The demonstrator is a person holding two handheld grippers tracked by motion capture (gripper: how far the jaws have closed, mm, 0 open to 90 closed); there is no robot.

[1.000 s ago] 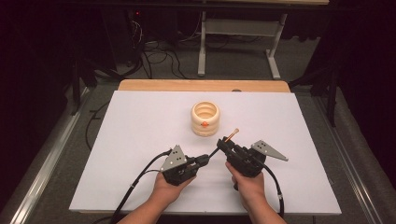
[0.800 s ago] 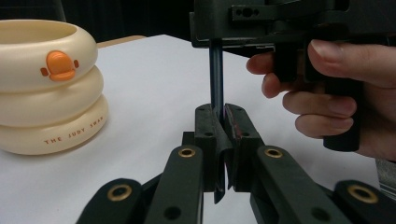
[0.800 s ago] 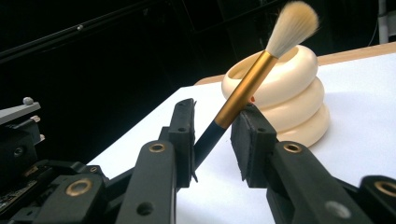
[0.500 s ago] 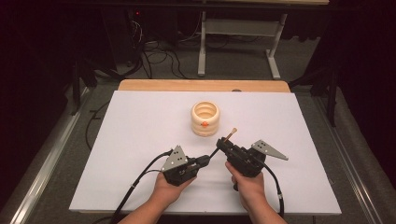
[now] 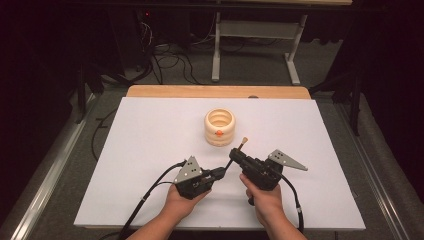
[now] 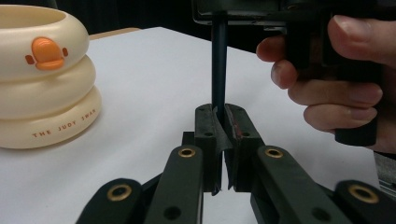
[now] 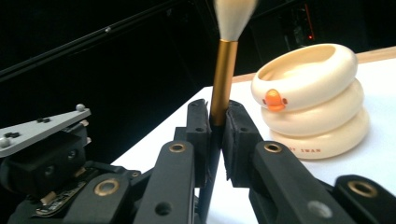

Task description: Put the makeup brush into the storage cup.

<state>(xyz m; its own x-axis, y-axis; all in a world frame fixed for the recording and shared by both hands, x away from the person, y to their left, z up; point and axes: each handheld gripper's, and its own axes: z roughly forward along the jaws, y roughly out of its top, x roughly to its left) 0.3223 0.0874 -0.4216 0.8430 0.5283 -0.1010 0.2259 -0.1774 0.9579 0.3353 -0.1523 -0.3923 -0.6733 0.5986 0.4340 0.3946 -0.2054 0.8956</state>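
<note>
Makeup brush (image 5: 239, 150) at frame centre in high view, slanting, bristle tip up-right, just below cream ringed holder (image 5: 219, 127). Right gripper (image 7: 218, 122) clamped on gold ferrule, jaws having just closed. Left gripper (image 6: 219, 120) pinching dark handle end. White table (image 5: 150, 140) beneath.

Cream holder (image 5: 219, 127), orange duck mark, gold-ferruled brush (image 7: 221, 79), white table (image 5: 150, 150)

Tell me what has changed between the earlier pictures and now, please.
The right gripper has just been closing, and its fingers now press on the makeup brush near the gold ferrule. The left gripper stays shut on the brush's dark handle end. Both hands and the cream ring-shaped holder kept their places on the white table.
</note>
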